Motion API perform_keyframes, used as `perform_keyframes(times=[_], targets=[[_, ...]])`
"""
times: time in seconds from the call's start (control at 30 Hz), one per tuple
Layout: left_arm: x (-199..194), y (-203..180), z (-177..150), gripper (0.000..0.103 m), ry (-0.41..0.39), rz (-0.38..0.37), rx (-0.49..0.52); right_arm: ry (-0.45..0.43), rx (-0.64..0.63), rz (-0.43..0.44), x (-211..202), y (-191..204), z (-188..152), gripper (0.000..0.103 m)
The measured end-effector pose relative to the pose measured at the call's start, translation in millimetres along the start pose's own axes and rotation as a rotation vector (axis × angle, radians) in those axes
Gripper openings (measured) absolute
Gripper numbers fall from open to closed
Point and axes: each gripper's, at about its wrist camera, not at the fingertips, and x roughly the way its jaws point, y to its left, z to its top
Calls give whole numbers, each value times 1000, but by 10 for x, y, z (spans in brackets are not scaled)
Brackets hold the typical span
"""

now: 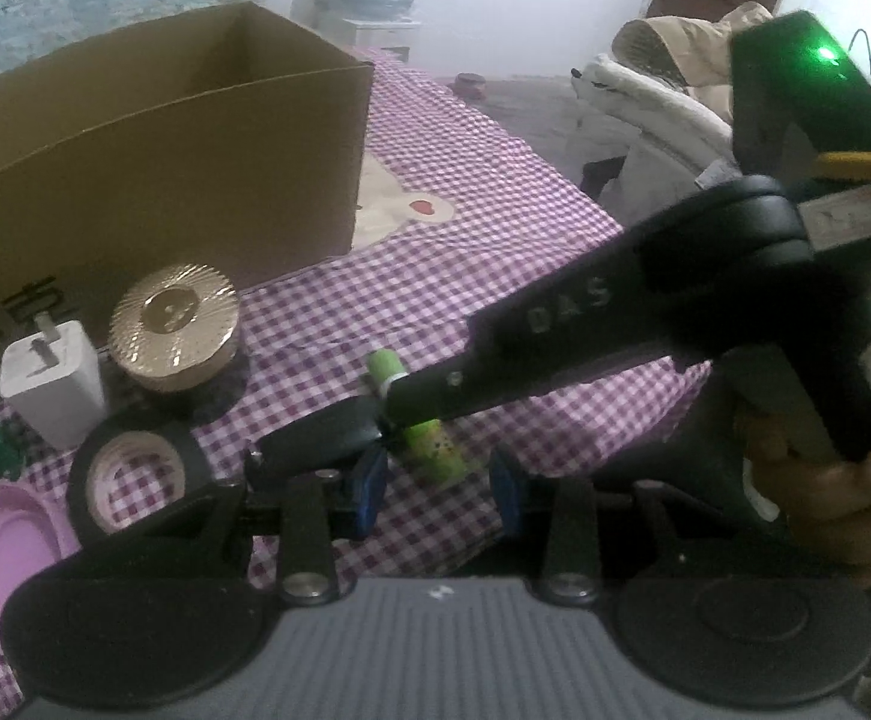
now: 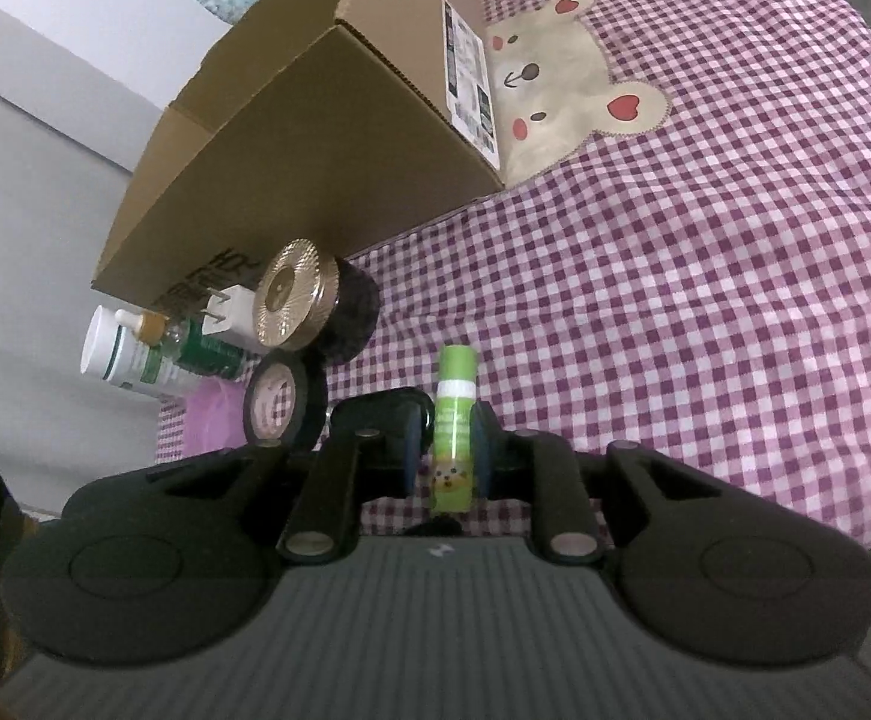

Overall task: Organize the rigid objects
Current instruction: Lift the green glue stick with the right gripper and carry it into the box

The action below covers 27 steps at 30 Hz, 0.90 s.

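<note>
Right gripper is pinching small green cylindrical plastic tube over purple checked tablecloth; left gripper is hovering spread.

Before the box stand jar and charger, tape roll nearer, tube right

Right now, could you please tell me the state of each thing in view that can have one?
Right gripper: shut on the green tube.
Green tube: held between the pads, cap on.
Left gripper: open, holding nothing.
Cardboard box: open at the top.
Gold-lidded jar: lid on, upright.
White charger: unplugged, prongs up.
Tape roll: lying flat.
White bottle: capped.
</note>
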Motion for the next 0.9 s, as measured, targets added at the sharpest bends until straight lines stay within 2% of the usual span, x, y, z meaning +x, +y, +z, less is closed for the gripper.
perform_keyframes(times=[0.23,0.63,0.9], targets=[[133,-15,48,32,31,35,1,9,24,15,59,-50,8,18],[163,26,105,18,24,90,-9,-3,31,30,80,-76,5,14],[71,41,92,16,-3,101,-18,-22,46,47,12,-30,-39,14]])
